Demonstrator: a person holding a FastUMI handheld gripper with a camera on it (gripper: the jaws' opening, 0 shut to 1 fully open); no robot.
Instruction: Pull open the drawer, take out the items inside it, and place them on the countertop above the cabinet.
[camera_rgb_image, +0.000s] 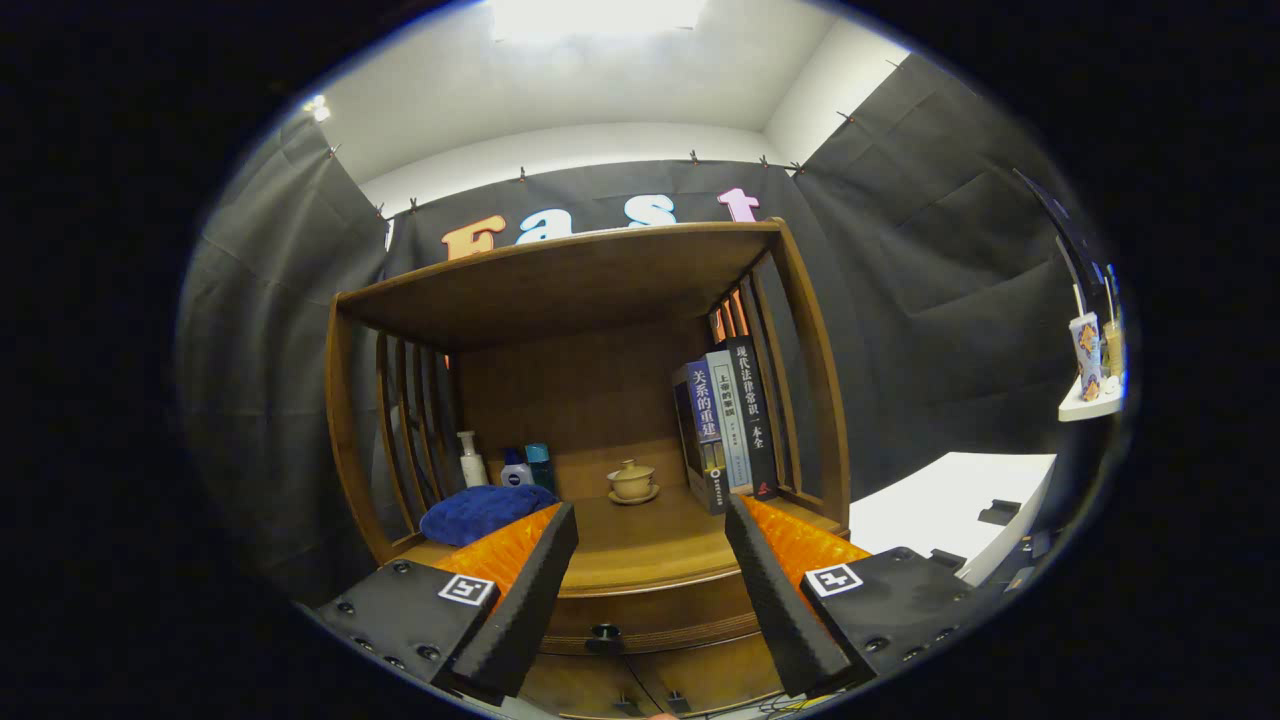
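Observation:
A wooden cabinet (590, 300) with slatted sides stands straight ahead. Its countertop (640, 545) lies between and just beyond my fingertips. Below the counter's front edge sits the drawer front (650, 612), flush with the cabinet, with a small dark knob (604, 633) low between my fingers. My gripper (648, 520) is open, fingers wide apart with nothing between them, hovering in front of the counter edge above the knob. The inside of the drawer is hidden.
On the counter: a blue cloth (485, 510) at the left, a white pump bottle (471, 460) and two small bottles (528, 467) behind it, a lidded tea bowl on a saucer (632, 482) in the middle, upright books (725, 425) at the right. A white table (950, 515) stands right of the cabinet.

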